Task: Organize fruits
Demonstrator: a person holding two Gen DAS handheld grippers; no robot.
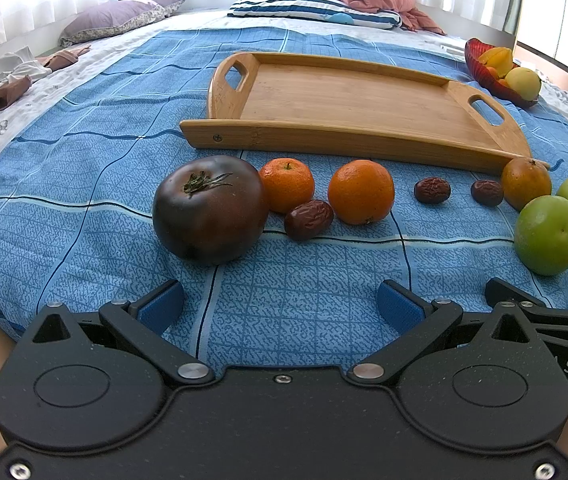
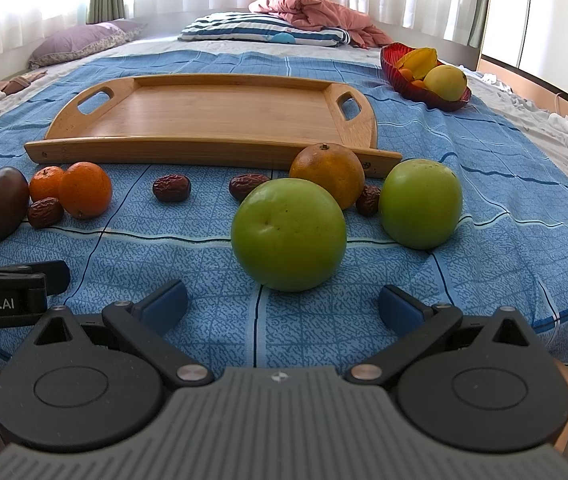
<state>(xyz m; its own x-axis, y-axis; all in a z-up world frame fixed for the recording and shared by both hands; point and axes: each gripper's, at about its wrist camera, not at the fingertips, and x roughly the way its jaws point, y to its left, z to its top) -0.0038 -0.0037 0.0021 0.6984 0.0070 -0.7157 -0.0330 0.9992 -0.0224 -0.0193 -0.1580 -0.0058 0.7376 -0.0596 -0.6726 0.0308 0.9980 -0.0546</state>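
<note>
On the bed, a bare wooden tray (image 2: 212,112) at 12 o'clock; before it, one dark tomato (image 1: 209,210), three oranges, two smooth green fruits, four wrinkled dates. Left claw (image 1: 280,306) and right claw (image 2: 282,306) gape wide, holding nothing

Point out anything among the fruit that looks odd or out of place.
One item: the dark tomato at the left end of the row is the only non-fruit-bowl piece, nearly black-brown. Nothing looks spilled or damaged; the wooden tray is bare and sits flat.

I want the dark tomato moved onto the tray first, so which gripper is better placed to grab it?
Left. The open left gripper has the dark tomato just ahead, slightly left; the right gripper faces a green fruit.
</note>
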